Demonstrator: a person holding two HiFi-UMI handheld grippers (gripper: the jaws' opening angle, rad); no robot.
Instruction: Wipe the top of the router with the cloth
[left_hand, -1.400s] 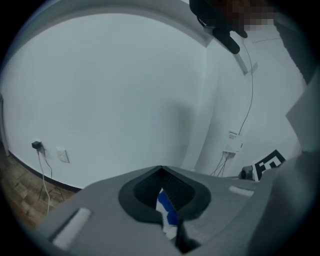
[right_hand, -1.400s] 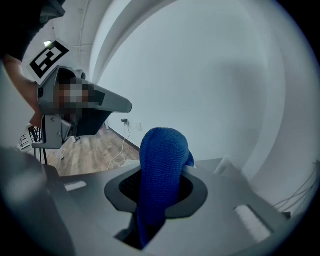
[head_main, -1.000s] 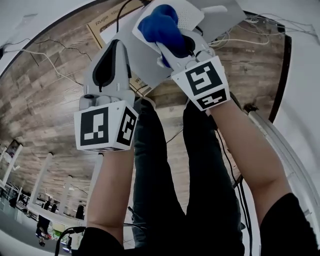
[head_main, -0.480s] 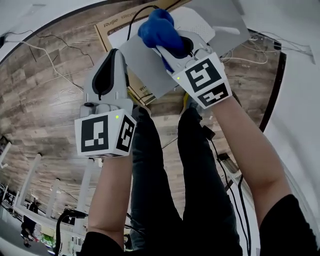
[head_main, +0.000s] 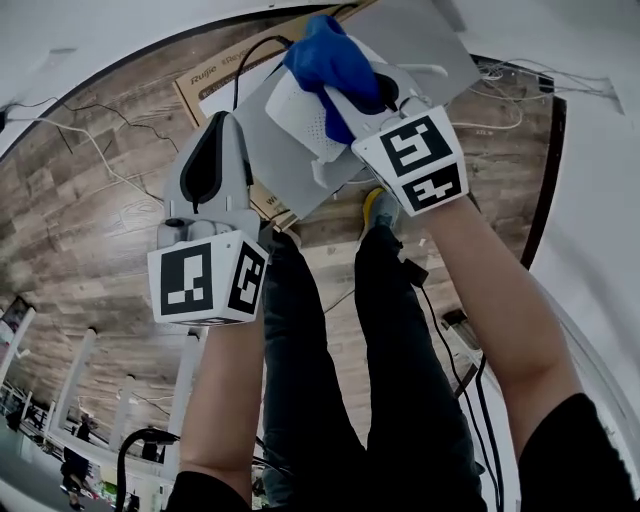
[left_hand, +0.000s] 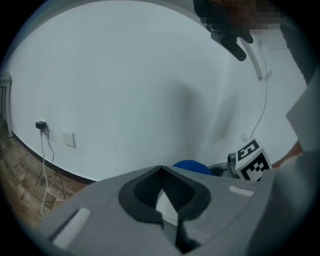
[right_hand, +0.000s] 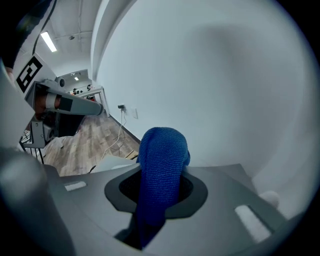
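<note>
The right gripper (head_main: 352, 100) is clamped on the blue cloth (head_main: 330, 62), and over the last second it has swept the wad across the white router (head_main: 300, 118), whose vented end now shows bare beside the cloth. The wipe looks under way, not finished. The left gripper (head_main: 222, 125) hangs beside the grey board (head_main: 280, 165), jaws together on nothing.
</note>
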